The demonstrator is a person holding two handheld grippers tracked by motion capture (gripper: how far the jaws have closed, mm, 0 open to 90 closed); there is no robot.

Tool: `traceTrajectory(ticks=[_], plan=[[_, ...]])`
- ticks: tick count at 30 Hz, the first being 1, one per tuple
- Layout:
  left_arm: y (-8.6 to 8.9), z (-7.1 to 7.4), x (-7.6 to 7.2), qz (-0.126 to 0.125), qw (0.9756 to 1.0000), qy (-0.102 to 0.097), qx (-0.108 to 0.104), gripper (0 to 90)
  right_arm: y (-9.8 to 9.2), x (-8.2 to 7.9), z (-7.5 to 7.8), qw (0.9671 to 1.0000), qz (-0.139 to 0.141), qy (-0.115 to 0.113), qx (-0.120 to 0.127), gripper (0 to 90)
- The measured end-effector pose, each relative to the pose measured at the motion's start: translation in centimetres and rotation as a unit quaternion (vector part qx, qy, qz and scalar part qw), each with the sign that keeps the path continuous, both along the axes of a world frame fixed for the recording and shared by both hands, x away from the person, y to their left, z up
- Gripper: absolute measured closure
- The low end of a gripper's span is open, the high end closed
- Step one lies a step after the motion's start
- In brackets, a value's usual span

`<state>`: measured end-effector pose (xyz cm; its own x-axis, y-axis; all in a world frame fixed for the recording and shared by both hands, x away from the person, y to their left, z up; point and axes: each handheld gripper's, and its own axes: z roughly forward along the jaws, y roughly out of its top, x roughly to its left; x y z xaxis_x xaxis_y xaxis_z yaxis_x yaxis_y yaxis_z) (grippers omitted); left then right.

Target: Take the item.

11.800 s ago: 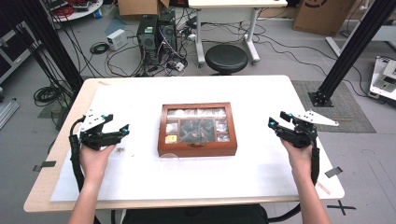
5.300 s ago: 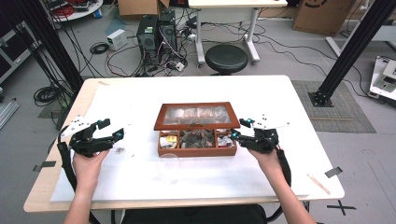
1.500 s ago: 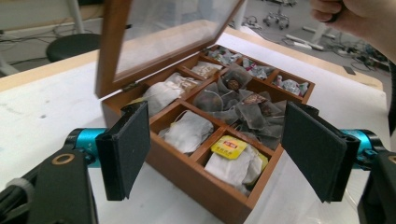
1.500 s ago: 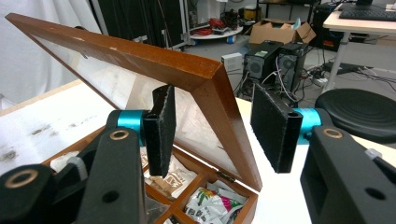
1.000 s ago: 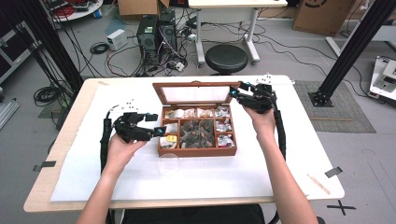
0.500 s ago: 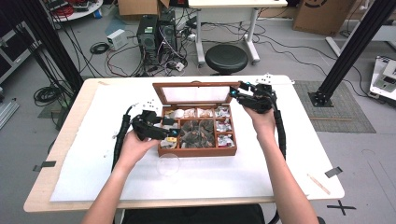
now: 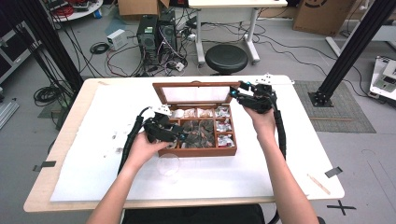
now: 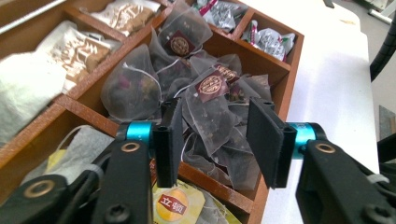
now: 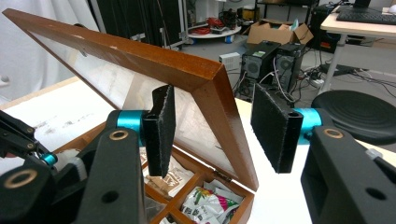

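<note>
1. while the wooden tea box (image 7: 196,151) sits mid-table, you keep its glass lid (image 9: 140,60) propped up behind it; the lid's corner stands between your right gripper's (image 7: 240,95) jaws, which look just clear of it.
2. your left gripper (image 8: 212,135) has come in over the box's middle compartment since a second ago.
3. the pyramid tea bag (image 8: 210,116) lies straight ahead between your half-open jaws, tag up; they have just been closing, pads not yet pressing it.
</note>
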<state>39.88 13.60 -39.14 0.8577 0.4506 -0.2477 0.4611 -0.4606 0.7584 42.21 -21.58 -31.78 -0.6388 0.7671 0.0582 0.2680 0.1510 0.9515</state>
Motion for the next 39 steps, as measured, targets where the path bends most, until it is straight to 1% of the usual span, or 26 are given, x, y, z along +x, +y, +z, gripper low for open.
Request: traceTrajectory(ticks=[4,8,11,12,14,15,16,18,22,24,31,39], plan=[[-0.23,-0.29,0.05,-0.005,0.9999,0.004,0.01,63.7,0.01,-0.01,0.01,1.0,0.0,0.0,0.0,51.2],[-0.48,-0.6,0.2,0.0,0.9998,0.014,0.016,64.2,0.0,-0.01,0.0,1.0,0.0,0.0,0.0,51.3],[-0.62,-0.79,0.28,-0.002,0.9994,0.022,0.025,68.0,0.0,-0.01,0.0,1.0,0.001,-0.001,-0.001,51.2],[-0.65,-0.87,0.29,-0.004,0.9994,0.025,0.025,71.1,0.0,-0.02,0.0,1.0,0.001,-0.001,-0.001,51.2],[-0.65,-0.92,0.26,-0.004,0.9994,0.025,0.025,76.7,0.0,-0.02,-0.01,1.0,0.001,-0.001,-0.001,51.2],[-0.62,-0.9,0.21,-0.007,0.9995,0.022,0.023,80.9,-0.01,-0.03,0.0,1.0,0.001,-0.001,-0.002,51.2],[-0.59,-0.88,0.17,-0.005,0.9996,0.017,0.021,83.3,0.0,-0.04,0.0,1.0,0.001,-0.002,-0.002,51.2],[-0.52,-0.8,0.12,-0.008,0.9997,0.016,0.018,86.8,0.01,-0.05,0.0,1.0,0.001,-0.003,-0.004,51.2],[-0.51,-0.71,0.0,-0.008,0.9997,0.015,0.016,88.6,0.04,-0.07,0.01,1.0,-0.001,-0.004,-0.004,51.3],[-0.52,-0.67,-0.02,-0.01,0.9997,0.012,0.017,88.9,0.03,-0.06,0.01,1.0,0.0,-0.004,-0.004,51.2],[-0.55,-0.53,-0.12,-0.011,0.9998,0.01,0.011,89.3,0.03,-0.07,0.01,1.0,0.0,-0.005,-0.004,51.3],[-0.33,-0.01,-0.4,-0.011,0.9999,-0.005,-0.007,89.4,0.03,-0.05,0.0,1.0,0.0,-0.005,-0.003,51.3]])
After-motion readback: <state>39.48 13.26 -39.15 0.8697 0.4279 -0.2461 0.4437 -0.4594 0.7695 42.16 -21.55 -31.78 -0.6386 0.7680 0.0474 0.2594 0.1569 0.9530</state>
